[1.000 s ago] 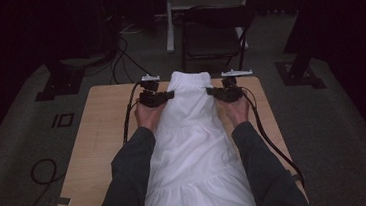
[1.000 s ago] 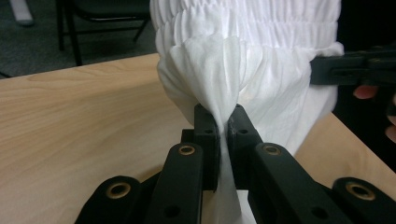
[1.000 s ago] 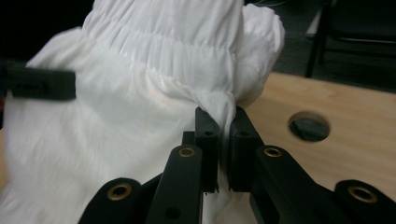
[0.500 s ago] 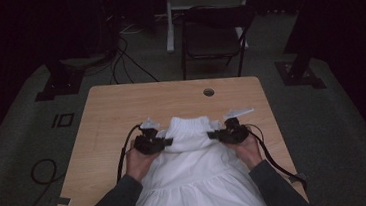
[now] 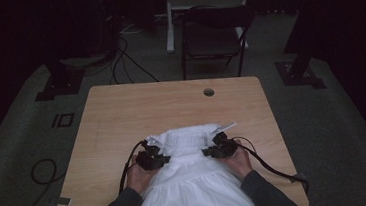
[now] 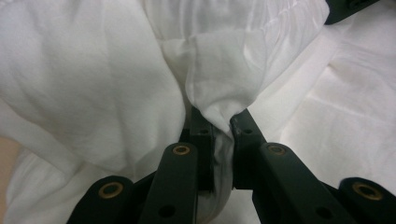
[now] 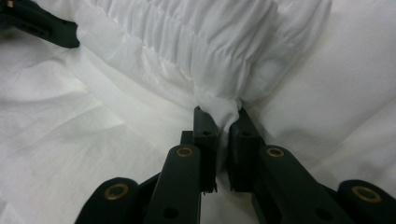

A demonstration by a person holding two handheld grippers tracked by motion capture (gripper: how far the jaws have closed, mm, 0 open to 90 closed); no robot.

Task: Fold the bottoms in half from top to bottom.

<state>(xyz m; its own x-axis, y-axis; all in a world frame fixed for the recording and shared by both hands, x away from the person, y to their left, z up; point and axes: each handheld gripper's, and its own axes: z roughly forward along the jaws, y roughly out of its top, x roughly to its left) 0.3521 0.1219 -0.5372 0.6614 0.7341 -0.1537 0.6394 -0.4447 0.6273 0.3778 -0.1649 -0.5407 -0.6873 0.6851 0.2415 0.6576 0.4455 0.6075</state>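
A white garment (image 5: pixel 194 182) lies on the counter (image 5: pixel 121 113) at the middle of its near edge, its lower part spilling over that edge, its gathered top band folded back toward the person; the left hand-held gripper (image 5: pixel 156 154) is clamped on a pinch of cloth at the band's left end; the right hand-held gripper (image 5: pixel 214 144) is clamped on the cloth at the band's right end; the far half of the counter is bare wood.

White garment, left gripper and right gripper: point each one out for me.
white garment (image 5: pixel 189 137), high view, on its gathered top band.
left gripper (image 6: pixel 219 122), left gripper view, midway between its tips, pinching cloth.
right gripper (image 7: pixel 223 116), right gripper view, midway between its tips, pinching cloth.
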